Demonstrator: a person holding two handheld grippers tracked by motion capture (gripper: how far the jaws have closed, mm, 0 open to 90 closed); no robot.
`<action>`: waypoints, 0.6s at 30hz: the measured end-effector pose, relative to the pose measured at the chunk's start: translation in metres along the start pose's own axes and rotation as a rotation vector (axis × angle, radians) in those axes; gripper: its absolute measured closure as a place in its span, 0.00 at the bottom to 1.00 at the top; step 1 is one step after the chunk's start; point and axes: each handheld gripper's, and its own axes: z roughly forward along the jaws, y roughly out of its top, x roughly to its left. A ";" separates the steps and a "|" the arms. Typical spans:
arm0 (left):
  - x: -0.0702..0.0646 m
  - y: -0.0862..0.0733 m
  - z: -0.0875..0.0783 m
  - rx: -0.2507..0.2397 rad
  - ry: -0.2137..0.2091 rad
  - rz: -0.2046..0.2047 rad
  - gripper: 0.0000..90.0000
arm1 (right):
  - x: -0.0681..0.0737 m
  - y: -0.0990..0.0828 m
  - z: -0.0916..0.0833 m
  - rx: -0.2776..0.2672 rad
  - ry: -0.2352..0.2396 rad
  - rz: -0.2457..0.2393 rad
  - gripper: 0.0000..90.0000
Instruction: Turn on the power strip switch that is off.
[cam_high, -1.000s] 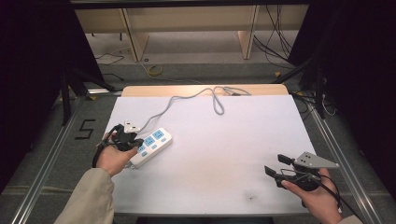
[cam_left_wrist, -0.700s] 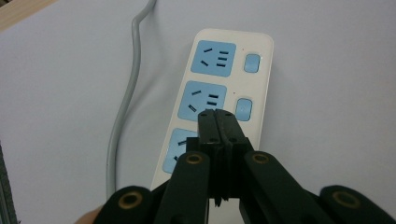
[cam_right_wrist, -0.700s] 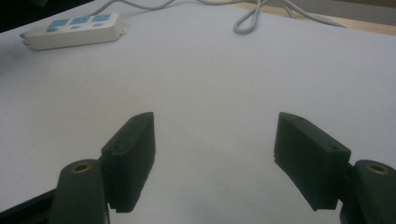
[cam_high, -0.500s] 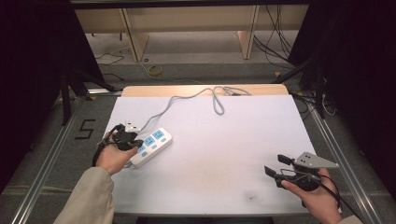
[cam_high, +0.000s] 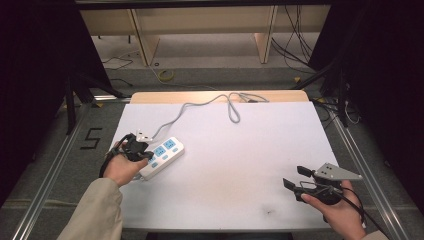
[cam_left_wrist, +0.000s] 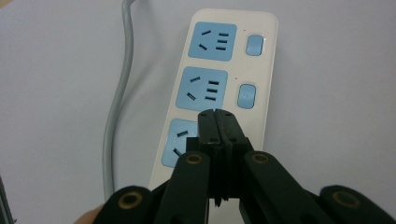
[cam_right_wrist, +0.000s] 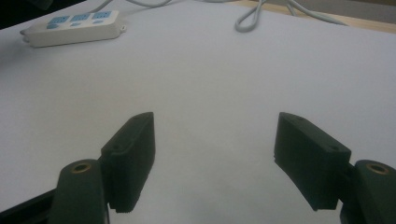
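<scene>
Power strip (cam_high: 161, 152) lay near the left edge of the white surface (cam_high: 240, 165) in the high view, its grey cord (cam_high: 200, 106) running up toward the far edge and looping there. Your left gripper (cam_high: 144, 155) sat over the near end of the strip, and your right gripper (cam_high: 295, 179) hovered well apart, low on the right side of the surface, with nothing near it.

From the left gripper view, your left gripper (cam_left_wrist: 217, 122) had its jaws pressed flat together with nothing between them, the tips poised above the lowest blue socket (cam_left_wrist: 180, 144) of the power strip (cam_left_wrist: 224, 84). Whether the tips touched the plastic could not be told. The two rocker switches (cam_left_wrist: 247, 95) above stood just to the right of their sockets, and the cord (cam_left_wrist: 116, 102) ran along the strip's left side.

From the right gripper view, your right gripper (cam_right_wrist: 214, 156) held its jaws wide and empty over bare surface, the power strip (cam_right_wrist: 74, 25) far off at the upper left.

The risk, as I judge it, lay in the closed tips: if you meant to press a switch, you were lined up on the socket rather than the switch, and a push there could slide the light strip sideways, since your other gripper was not steadying it.
</scene>
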 end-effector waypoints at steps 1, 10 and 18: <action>0.000 0.000 0.000 0.007 -0.005 0.005 1.00 | 0.000 0.000 0.000 0.000 0.000 0.001 0.33; -0.003 0.001 0.006 0.050 -0.018 0.029 1.00 | 0.000 0.000 0.001 0.003 0.004 -0.008 0.33; -0.006 0.002 0.010 0.079 -0.032 0.040 1.00 | 0.000 0.000 0.001 0.003 0.006 -0.009 0.33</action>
